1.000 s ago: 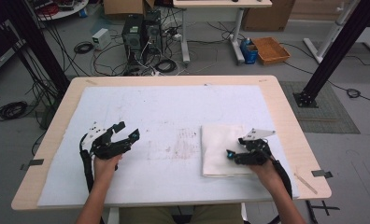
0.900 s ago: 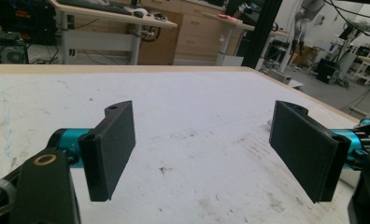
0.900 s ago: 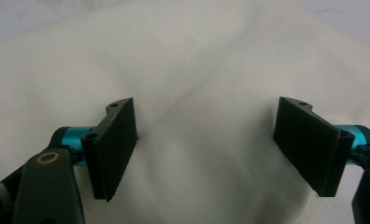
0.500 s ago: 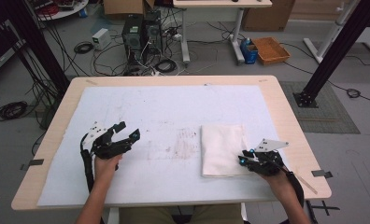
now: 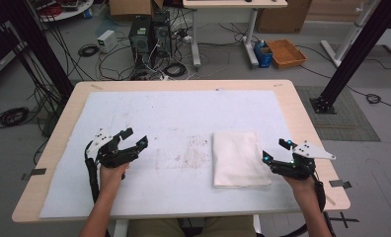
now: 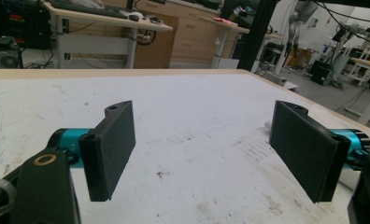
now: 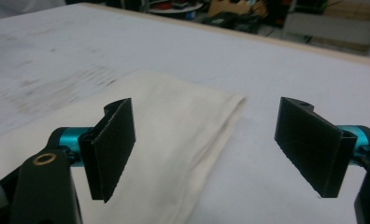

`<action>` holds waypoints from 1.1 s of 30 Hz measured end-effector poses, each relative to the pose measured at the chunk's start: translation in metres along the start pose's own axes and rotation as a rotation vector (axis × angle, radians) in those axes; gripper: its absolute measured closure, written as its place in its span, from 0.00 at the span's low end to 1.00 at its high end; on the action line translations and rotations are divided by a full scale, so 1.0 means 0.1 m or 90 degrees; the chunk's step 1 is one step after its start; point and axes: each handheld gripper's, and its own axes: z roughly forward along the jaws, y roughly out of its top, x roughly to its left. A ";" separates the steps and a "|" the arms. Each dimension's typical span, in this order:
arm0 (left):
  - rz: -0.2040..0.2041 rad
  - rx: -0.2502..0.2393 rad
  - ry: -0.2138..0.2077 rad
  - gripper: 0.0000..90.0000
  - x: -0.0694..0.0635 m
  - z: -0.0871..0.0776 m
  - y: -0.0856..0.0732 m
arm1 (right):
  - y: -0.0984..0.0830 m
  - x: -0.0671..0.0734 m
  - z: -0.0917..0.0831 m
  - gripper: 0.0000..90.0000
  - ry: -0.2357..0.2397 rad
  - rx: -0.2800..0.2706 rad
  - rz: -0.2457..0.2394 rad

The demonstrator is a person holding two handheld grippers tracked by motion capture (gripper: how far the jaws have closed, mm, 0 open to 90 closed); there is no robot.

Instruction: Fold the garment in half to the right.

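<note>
Currently the right gripper (image 5: 276, 159) sits just right of the folded cloth (image 5: 239, 158), jaws just reopened, nothing between them. Cloth lies right of table (image 5: 183, 85) centre, long axis near-to-far. Left gripper (image 5: 136, 141), also spread and empty, is well apart, so right is nearer.
</note>
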 end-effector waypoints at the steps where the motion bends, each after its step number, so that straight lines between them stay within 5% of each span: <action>1: -0.001 0.001 0.000 0.25 0.00 0.00 0.00 | 0.02 -0.01 0.00 0.23 -0.010 -0.005 -0.003; 4: 0.003 0.003 0.005 0.25 0.00 -0.02 0.00 | 0.04 -0.02 -0.02 0.21 -0.031 -0.017 -0.013; 19: -0.006 -0.009 0.011 0.25 0.02 0.01 0.01 | -0.01 -0.04 -0.11 0.21 -0.038 -0.008 -0.018; 33: 0.040 0.013 0.013 0.25 -0.07 -0.04 -0.01 | -0.04 -0.07 -0.02 0.21 -0.031 0.010 -0.009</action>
